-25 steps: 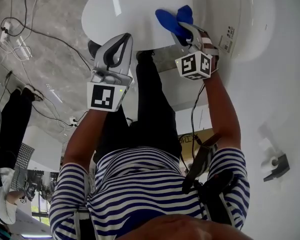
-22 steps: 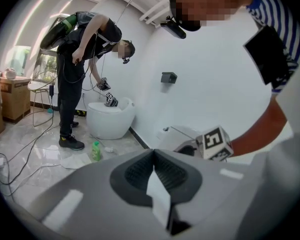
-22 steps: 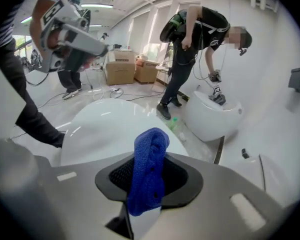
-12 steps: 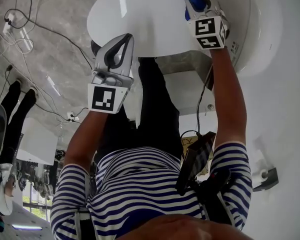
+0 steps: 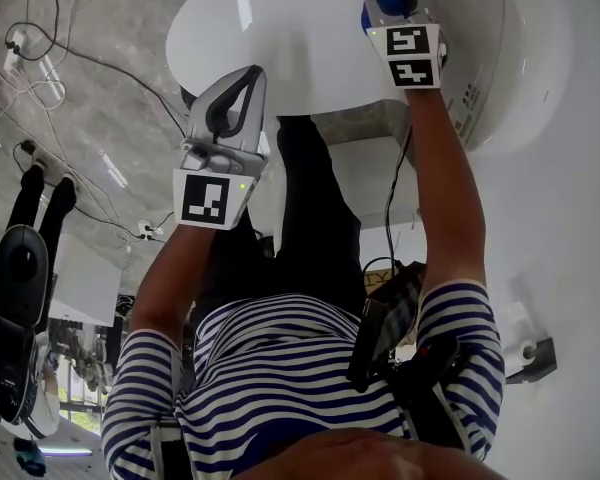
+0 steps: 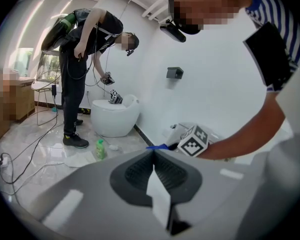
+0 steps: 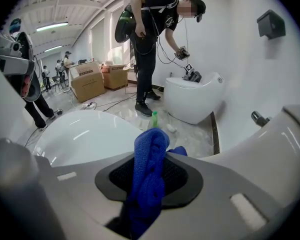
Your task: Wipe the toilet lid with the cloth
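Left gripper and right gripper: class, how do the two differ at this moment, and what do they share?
The right gripper is shut on the blue cloth; the left gripper is shut on nothing. The right gripper reaches far across the toilet lid; the left gripper sits at its near edge. Both have closed jaws and carry a square-marker cube.

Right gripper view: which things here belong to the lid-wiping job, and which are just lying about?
In the job:
blue cloth, clamped in the right gripper
white toilet lid

Lying about:
green bottle on the floor
cardboard boxes
second toilet, where another person is working
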`<state>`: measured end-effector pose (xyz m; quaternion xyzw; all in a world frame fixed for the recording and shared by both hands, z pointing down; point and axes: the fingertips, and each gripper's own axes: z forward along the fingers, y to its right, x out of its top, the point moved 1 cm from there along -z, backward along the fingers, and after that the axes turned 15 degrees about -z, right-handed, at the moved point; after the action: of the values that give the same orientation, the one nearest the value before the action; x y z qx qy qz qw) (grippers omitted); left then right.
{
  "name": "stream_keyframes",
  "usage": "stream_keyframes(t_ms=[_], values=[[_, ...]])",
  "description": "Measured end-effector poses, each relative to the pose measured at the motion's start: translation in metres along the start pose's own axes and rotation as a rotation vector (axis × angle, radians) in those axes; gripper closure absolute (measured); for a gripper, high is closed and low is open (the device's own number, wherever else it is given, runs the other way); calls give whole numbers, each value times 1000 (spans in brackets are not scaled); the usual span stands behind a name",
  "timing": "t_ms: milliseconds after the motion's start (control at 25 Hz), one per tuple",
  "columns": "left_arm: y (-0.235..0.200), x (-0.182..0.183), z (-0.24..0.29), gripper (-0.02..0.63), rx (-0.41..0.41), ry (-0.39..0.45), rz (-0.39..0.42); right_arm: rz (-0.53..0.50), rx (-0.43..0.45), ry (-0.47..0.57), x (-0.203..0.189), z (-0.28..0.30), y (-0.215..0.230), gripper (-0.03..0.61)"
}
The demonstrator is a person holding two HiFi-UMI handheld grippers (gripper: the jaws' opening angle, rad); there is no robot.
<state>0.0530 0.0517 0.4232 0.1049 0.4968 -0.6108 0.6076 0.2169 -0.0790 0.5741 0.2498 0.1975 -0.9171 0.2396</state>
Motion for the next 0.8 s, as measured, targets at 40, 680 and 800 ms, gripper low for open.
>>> stream_keyframes(t_ms=[40,680,800], values=[[1,0,-1,611,-2,0,1,7,-1,-2,-2,-3,-1,460],[26,-17,-20,611,-70,-18,25,92,-17,-63,-62,-64,-59,460],[31,-22,-24,611,-92,-28,29,103,-18,-84,-76,-80,-78,460]])
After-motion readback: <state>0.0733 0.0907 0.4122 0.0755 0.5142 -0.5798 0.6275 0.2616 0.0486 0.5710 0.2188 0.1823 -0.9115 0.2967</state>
